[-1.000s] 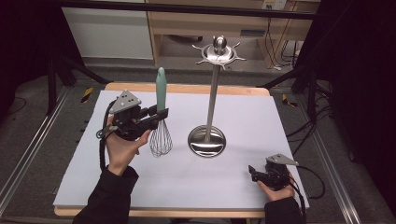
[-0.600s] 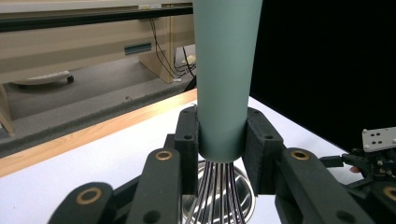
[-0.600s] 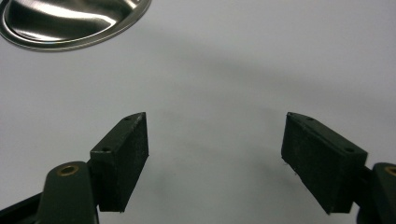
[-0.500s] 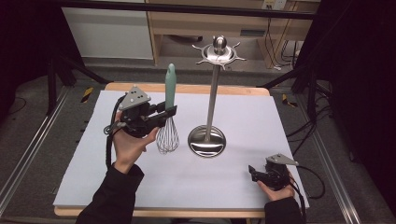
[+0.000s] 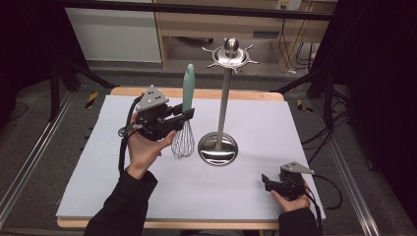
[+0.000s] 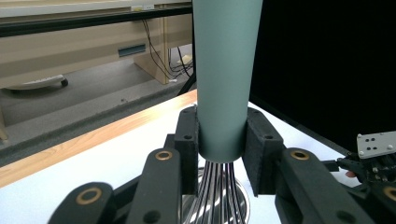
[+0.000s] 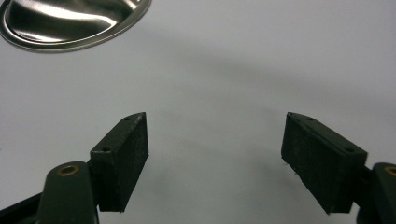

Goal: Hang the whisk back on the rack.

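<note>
**benchbuddy:** So where's the whisk (image 5: 184, 129) at right now?

**wirewhip:** It's off the mat, clamped in the left gripper (image 5: 183, 116). The jaws are squeezed on the bottom end of the mint-green handle, right where the wires start. In the left gripper view you can see both black pads (image 6: 187, 140) pressed flat against the handle, one on each side. The whisk stands pretty much upright, handle up, wire cage hanging down (maybe a hair of tilt, hard to say).

**benchbuddy:** And relative to the stand?

**wirewhip:** Just to the left of the steel utensil stand (image 5: 223, 98), close but not touching. The wire cage hangs beside the stand's round base, and the handle tip reaches about as high as the hook ring near the top of the pole in the high view. Whether the wires brush the white mat (image 5: 255, 187) I can't tell.

**benchbuddy:** What about the other hand?

**wirewhip:** The right gripper (image 5: 265, 181) sits low at the near right corner of the mat, well apart from the whisk. Its jaws are spread wide with nothing between them, just bare mat, and the rim of the stand's base peeks in at the far left of its own view.
</note>
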Demonstrator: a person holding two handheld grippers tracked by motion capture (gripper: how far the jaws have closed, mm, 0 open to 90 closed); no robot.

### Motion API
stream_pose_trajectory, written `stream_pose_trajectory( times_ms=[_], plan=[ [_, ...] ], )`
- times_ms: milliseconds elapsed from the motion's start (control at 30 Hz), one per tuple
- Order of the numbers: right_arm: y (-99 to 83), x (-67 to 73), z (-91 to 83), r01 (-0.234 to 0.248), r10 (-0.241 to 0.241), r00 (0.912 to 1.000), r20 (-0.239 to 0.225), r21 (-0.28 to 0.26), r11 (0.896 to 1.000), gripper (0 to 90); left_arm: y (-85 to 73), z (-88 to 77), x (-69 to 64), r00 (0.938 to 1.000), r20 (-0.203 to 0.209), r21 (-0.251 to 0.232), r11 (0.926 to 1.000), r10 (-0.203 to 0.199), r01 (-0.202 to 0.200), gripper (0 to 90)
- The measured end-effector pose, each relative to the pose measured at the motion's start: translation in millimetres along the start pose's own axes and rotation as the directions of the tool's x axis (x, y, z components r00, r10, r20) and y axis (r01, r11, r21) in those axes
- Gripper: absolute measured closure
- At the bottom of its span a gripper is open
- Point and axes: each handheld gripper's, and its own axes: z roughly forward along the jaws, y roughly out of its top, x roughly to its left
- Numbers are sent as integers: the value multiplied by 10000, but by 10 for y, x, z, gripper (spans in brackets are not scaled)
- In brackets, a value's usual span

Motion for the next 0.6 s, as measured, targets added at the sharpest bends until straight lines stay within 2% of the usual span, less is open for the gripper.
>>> stream_pose_trajectory(
  times_ms=[600],
  plan=[
    [3,-3,-4,-72,72,10000,-45,-13,10000,234,110,121,-44,9999,54,106,9998,139,-140,688]
  ],
)
